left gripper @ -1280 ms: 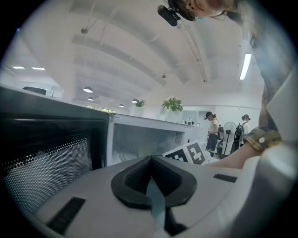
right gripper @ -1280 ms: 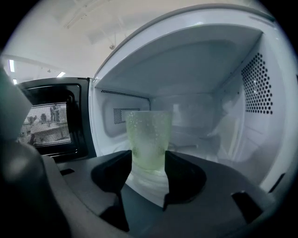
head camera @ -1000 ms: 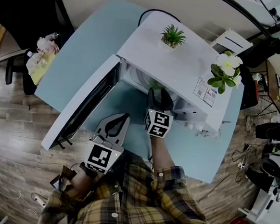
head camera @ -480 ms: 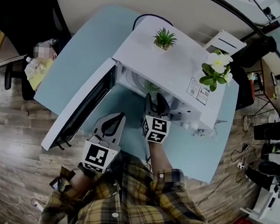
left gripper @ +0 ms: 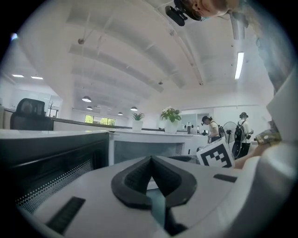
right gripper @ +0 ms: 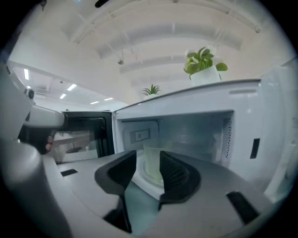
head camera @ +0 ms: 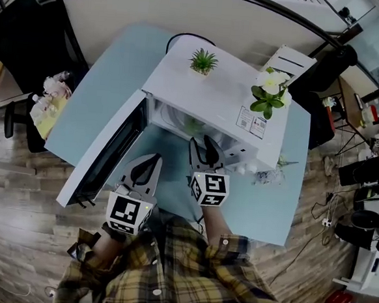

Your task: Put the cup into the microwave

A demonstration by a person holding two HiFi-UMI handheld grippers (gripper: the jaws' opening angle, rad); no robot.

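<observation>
A pale green see-through cup [right gripper: 151,166] stands upright on the turntable inside the white microwave [head camera: 213,97], whose door [head camera: 108,151] hangs wide open to the left. From the head view only a green glimpse of the cup [head camera: 193,124] shows in the cavity. My right gripper [head camera: 200,143] hovers just outside the opening, open, with the cup beyond its fingertips and nothing between the pads [right gripper: 174,169]. My left gripper [head camera: 154,159] hangs shut and empty beside the door, nearer my body; in the left gripper view its fingertips [left gripper: 150,160] meet.
A small green plant [head camera: 202,62] and a white-flowered plant [head camera: 267,88] stand on top of the microwave. The light blue table [head camera: 110,76] carries it. A black chair [head camera: 29,30] and a bag of soft items [head camera: 46,103] are off to the left.
My right gripper has drawn back out of the microwave opening, away from the cup, and risen. The left gripper has lifted slightly. The cup stays on the turntable.
</observation>
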